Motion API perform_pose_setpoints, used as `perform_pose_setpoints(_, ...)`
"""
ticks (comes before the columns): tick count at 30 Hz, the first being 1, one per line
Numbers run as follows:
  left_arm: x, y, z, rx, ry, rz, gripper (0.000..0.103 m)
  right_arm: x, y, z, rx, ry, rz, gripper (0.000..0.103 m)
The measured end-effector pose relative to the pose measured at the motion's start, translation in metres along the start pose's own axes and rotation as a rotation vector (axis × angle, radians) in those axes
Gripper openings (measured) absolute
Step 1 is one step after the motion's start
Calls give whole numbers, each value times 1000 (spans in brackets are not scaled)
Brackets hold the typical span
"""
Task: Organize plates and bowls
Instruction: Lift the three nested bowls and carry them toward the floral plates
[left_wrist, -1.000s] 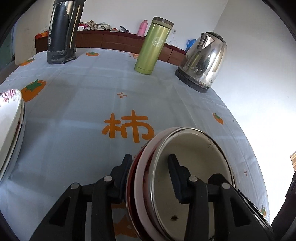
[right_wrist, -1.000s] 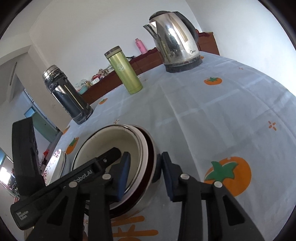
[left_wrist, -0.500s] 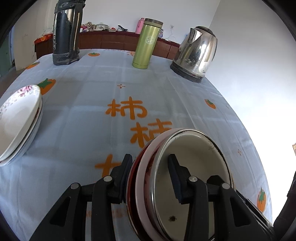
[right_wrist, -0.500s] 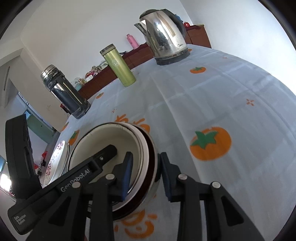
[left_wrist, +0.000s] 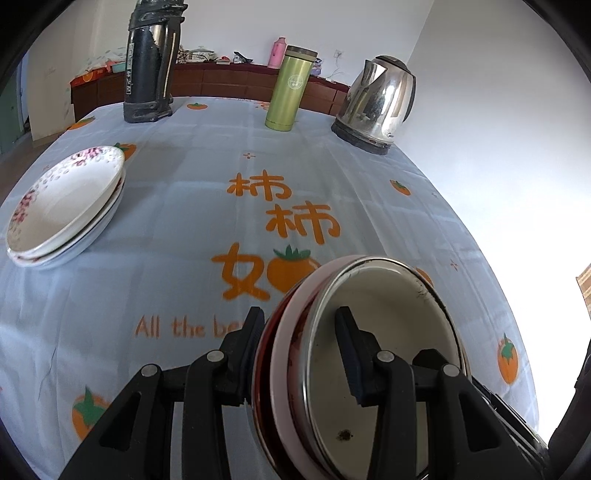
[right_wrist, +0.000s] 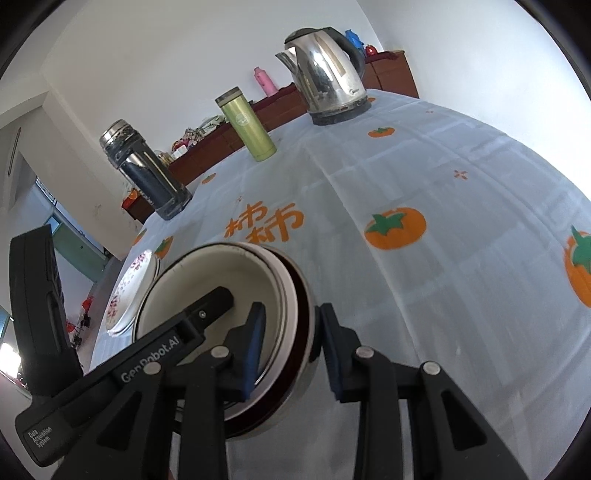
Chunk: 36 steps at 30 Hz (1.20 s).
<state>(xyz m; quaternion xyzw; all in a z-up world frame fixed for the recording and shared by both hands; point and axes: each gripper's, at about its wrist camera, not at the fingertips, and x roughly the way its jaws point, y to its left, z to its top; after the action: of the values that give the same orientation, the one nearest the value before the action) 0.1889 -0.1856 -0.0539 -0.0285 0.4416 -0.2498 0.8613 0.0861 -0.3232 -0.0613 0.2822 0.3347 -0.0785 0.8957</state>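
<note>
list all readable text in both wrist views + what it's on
"柿柿" – orange print on the tablecloth, mid-table.
"女" beside a printed persimmon – tablecloth, nearer row.
"All the be" – tablecloth; the rest is hidden behind the left gripper.
"GenRobot.AI" – left gripper's arm, right wrist view.
"Data Acquisition System" – same arm, near its end.
Round logo on the green thermos: too small to read.
Mark on the steel kettle: blurred.

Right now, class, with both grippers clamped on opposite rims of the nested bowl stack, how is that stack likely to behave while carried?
The bowl stack looks stiff, so the left gripper and right gripper probably won't flex it. Its glossy rims may be slippery in the pads. The loosely nested bowls could shift against each other if tilted, and some look breakable.
</note>
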Motion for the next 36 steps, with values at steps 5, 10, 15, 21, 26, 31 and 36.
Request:
perform_pose_setpoints(5, -17, 6, -13, -12, -9, 4, 43, -14, 8, -13, -14, 3, 4, 31)
perform_pose_setpoints(10, -32, 14, -23, -21, -18, 11, 43, -25, 19, -26, -32, 6, 14, 31)
perform_pose_setpoints(15, -47, 23, -32, -34, -27, 18, 43, -35, 31, -36, -53, 2, 25, 31)
perform_pose_setpoints(21, -62, 34, -43, -49, -33, 31, 43, -42, 44, -47, -73, 9, 38, 29)
perform_pose_setpoints(26, -72, 40, -52, -55, -30, 32, 43, -47, 50, -57, -86, 16, 40, 29)
perform_pose_setpoints(31, -78, 45, -60, -57, -24, 30, 43, -52, 55, -66, -99, 19, 38, 29)
perform_pose_setpoints(36, -82, 51, -66, -60, -20, 31, 43, -54, 60, -73, -106, 27, 39, 29)
